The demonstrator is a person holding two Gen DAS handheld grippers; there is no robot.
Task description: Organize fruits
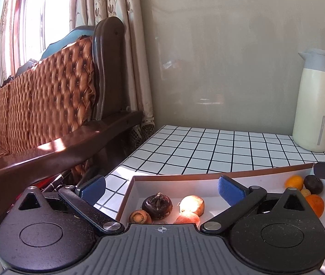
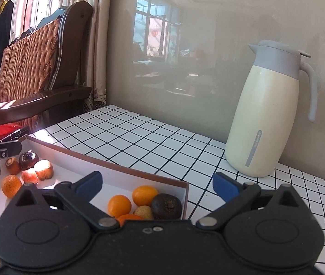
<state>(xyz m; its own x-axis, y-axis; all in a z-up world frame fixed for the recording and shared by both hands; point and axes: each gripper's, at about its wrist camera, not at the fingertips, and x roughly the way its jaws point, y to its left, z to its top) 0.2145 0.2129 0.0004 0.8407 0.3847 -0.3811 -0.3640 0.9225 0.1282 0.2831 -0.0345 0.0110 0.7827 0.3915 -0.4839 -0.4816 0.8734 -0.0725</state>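
A shallow white box with a brown rim (image 1: 174,176) (image 2: 116,168) lies on the checked table. At its left end sit a dark fruit (image 1: 157,205) (image 2: 27,159), a pale cut piece (image 1: 192,204) (image 2: 44,169) and brown-orange pieces (image 1: 139,217) (image 2: 13,165). At its right end lie oranges (image 2: 119,205) (image 1: 295,182), a dark round fruit (image 2: 166,206) (image 1: 313,184) and a small yellowish one (image 2: 143,212). One orange (image 2: 11,186) lies apart. My left gripper (image 1: 161,185) is open above the left group, empty. My right gripper (image 2: 158,184) is open over the right corner, empty.
A cream jug with a grey lid (image 1: 316,105) (image 2: 270,112) stands at the back right against the wall. A wooden armchair with a quilted orange cushion (image 1: 54,105) (image 2: 31,68) stands left of the table (image 1: 208,151). Curtains and a window are behind it.
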